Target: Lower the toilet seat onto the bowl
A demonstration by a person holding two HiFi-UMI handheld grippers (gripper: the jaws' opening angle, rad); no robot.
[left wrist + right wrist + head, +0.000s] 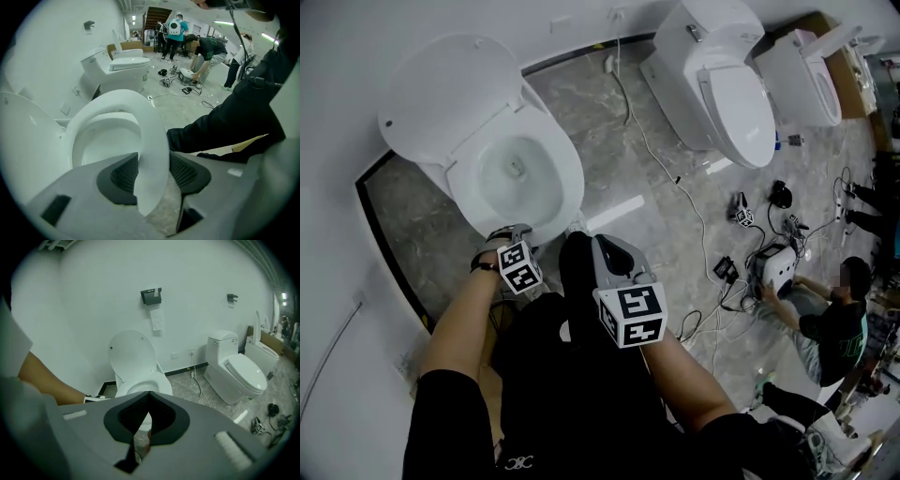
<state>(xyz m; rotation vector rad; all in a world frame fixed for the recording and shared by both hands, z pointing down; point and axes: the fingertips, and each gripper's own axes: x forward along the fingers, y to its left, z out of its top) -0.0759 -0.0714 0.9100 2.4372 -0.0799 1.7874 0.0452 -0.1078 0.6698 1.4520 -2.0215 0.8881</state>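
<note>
The white toilet seat [565,178] lies flat on the bowl, and its lid [450,94] stands raised against the wall. My left gripper [511,234] is at the seat's front edge. In the left gripper view the seat rim [140,112] runs between the jaws of the left gripper [153,171], which stand spread on either side of it without a firm press. My right gripper [614,253] hangs in front of the toilet, above the person's lap, apart from the seat. In the right gripper view the right gripper [149,394] has its tips together with nothing held, the seat [145,383] and lid [133,355] beyond.
A second toilet [722,80] and a third [811,80] stand to the right, lids shut. A white cable [675,178] and small devices lie on the marble floor. A person [830,319] crouches at the far right. A paper holder [151,296] hangs on the wall.
</note>
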